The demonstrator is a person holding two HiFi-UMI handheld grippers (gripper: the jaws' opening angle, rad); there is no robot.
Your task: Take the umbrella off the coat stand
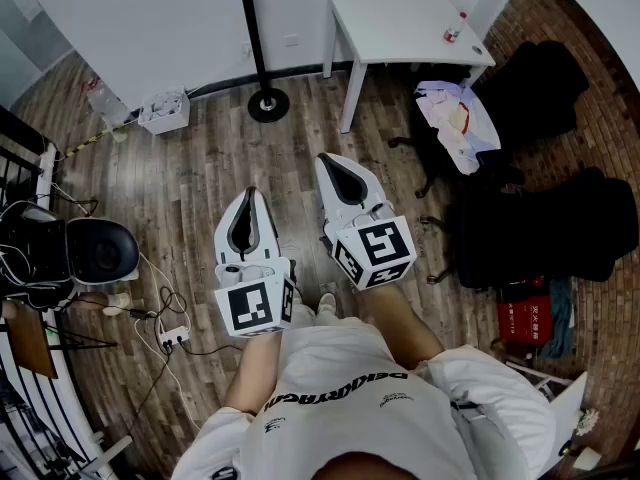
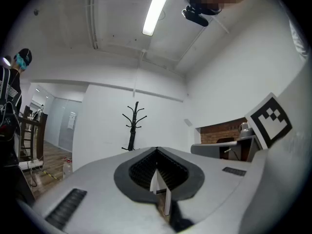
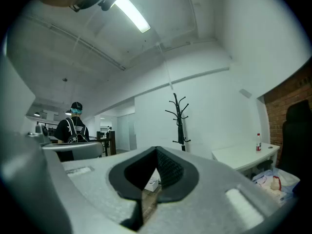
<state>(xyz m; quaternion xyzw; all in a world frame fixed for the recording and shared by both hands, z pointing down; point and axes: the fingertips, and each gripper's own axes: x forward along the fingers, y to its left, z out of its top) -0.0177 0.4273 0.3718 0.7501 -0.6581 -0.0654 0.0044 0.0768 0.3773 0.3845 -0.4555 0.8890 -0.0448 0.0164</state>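
The black coat stand [image 1: 254, 43] stood by the white wall [image 1: 150, 28], its hooks bare. A white table [image 1: 400, 23] stood beside it. Brown wood floor [image 1: 200, 168] lay in front. The left gripper [image 1: 250, 194] and the right gripper [image 1: 326, 161] had their jaws closed together, holding nothing.

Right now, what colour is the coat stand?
Black. The coat stand shows best in the right gripper view, against the white wall.

A white table [image 1: 400, 23] stood at one o'clock with a small bottle [image 1: 455, 30] on it; a white box [image 1: 165, 110] sat on the wooden floor [image 1: 200, 188] at eleven o'clock.
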